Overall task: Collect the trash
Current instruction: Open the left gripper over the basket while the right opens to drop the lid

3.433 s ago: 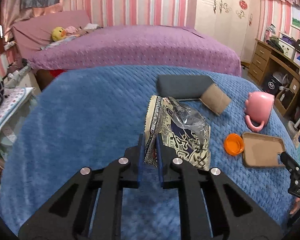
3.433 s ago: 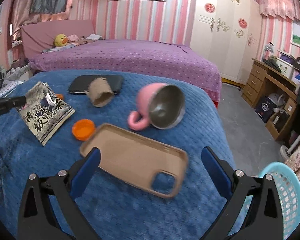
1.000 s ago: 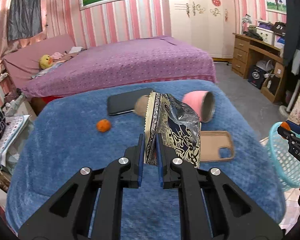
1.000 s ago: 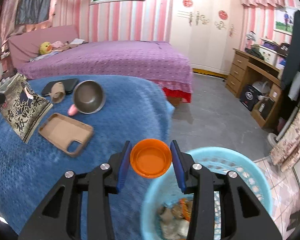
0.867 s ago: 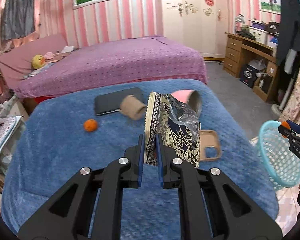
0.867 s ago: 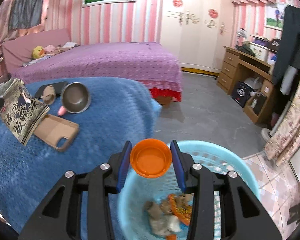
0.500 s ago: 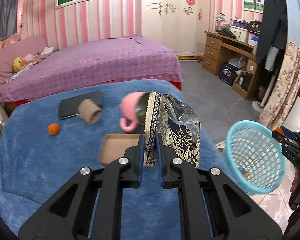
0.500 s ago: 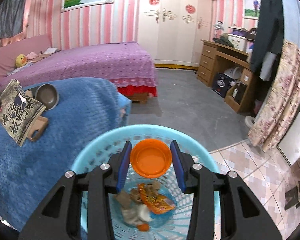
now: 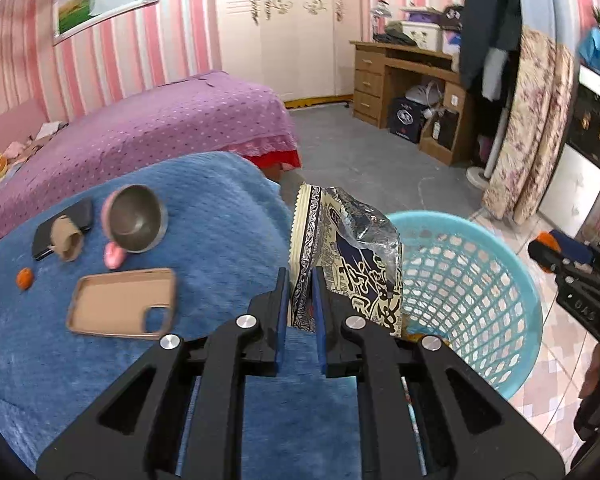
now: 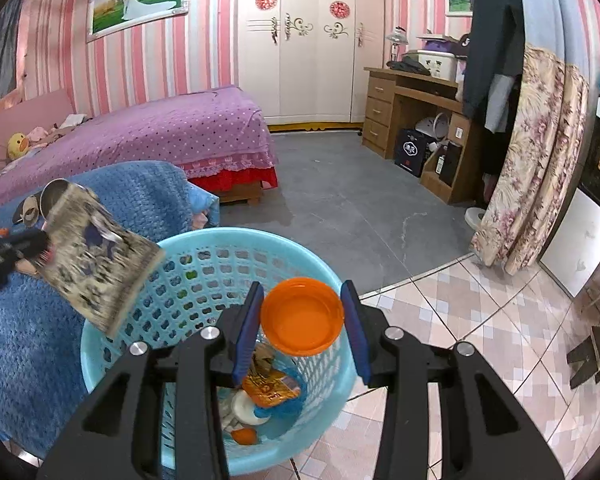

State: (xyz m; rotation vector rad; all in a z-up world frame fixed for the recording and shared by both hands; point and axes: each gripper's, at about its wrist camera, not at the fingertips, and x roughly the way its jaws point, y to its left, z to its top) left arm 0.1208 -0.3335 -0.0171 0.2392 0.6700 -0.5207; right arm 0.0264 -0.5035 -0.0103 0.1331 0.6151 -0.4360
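1. two pieces of trash are in your grip. your left gripper (image 9: 300,300) is clamped on the bottom edge of the snack wrapper (image 9: 348,256); your right gripper (image 10: 302,318) pinches the orange cap (image 10: 302,316) across its rim.
2. the wrapper looks light, thin and crinkly, and it stands up from the pads. expect it to flutter as it drops, so let go with it over the opening. in the left wrist view it sits at the near rim of the blue basket (image 9: 512,280); in the right wrist view one corner overlaps the rim.
3. the cap looks small, stiff and light, with smooth walls that could slip. a hold across the rim, as now, suits it. it hangs over the basket's inside.
4. the basket stands on the tiled floor beside the blue blanket (image 9: 220,220). it already holds an orange packet (image 10: 270,388), a white lid-like piece (image 10: 244,408) and other scraps too jumbled to name.
5. a small orange bit (image 9: 24,278) lies on the blanket.
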